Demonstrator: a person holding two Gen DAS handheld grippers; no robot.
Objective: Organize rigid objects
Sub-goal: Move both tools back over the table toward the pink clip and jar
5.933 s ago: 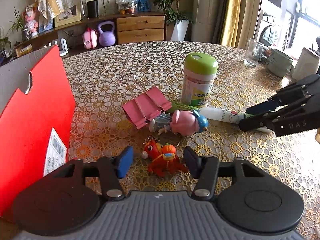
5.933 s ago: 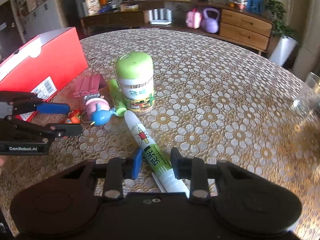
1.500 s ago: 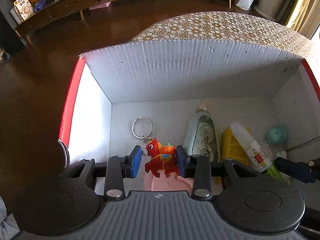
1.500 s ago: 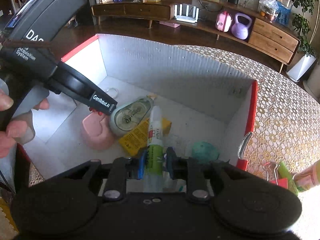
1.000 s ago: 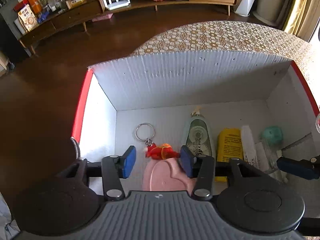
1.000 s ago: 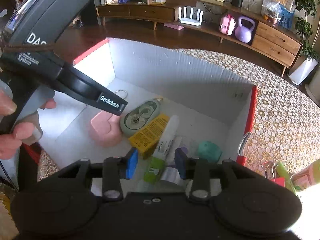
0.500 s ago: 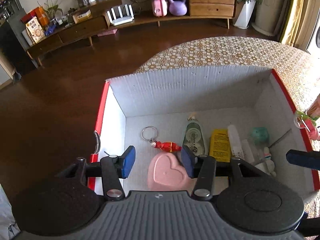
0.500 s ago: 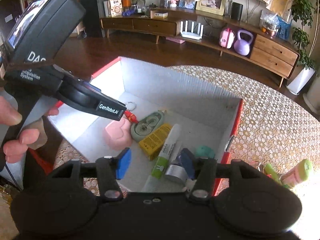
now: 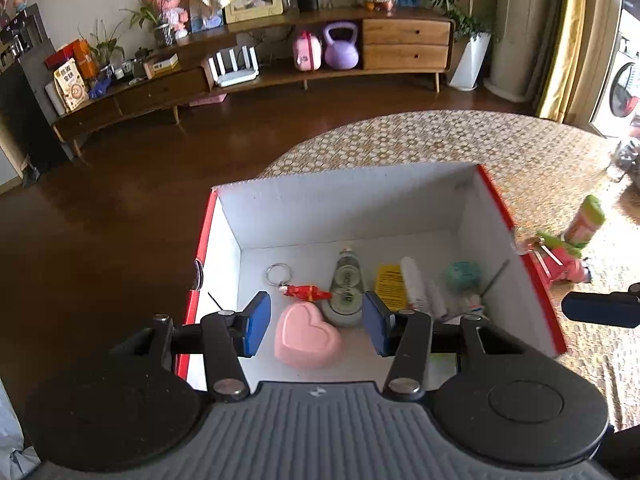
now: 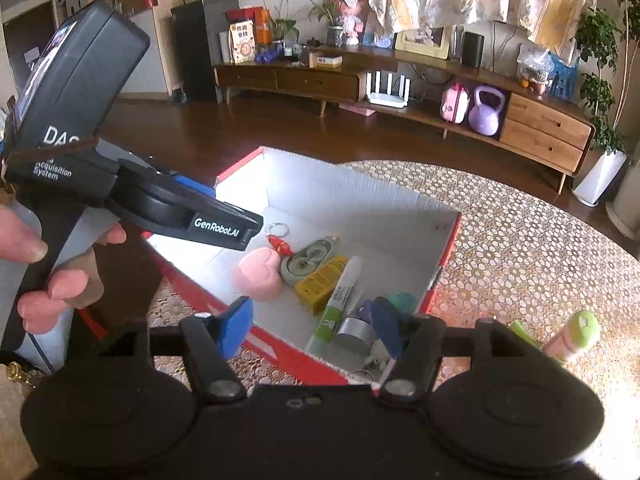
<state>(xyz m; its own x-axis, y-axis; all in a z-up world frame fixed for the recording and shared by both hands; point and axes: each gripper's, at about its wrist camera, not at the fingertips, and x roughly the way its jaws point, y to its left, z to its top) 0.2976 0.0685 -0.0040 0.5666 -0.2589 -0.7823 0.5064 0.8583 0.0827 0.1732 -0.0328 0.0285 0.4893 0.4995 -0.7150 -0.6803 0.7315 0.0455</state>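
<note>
- A living room with a dark wood floor lies behind the lace-covered tabletop [image 9: 460, 140], where the red box [image 9: 516, 220] stands open.
- Since a second ago the red keychain toy [image 9: 304, 292] and glue stick [image 10: 340, 292] have left the tongs and lie in the box; two more items are sorted.
- Left tongs [image 9: 316, 324] are spread and empty above the box; right tongs [image 10: 312, 332] are opening, nothing between them.
- Outside the box, beside its right wall, the pink clip [image 9: 560, 264] and green-capped bottle [image 9: 584, 218] wait.

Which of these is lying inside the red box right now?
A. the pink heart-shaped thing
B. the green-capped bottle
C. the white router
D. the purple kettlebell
A: the pink heart lies on the floor of the red box, next to the red keychain figure; the green-capped bottle is outside on the table.
</note>
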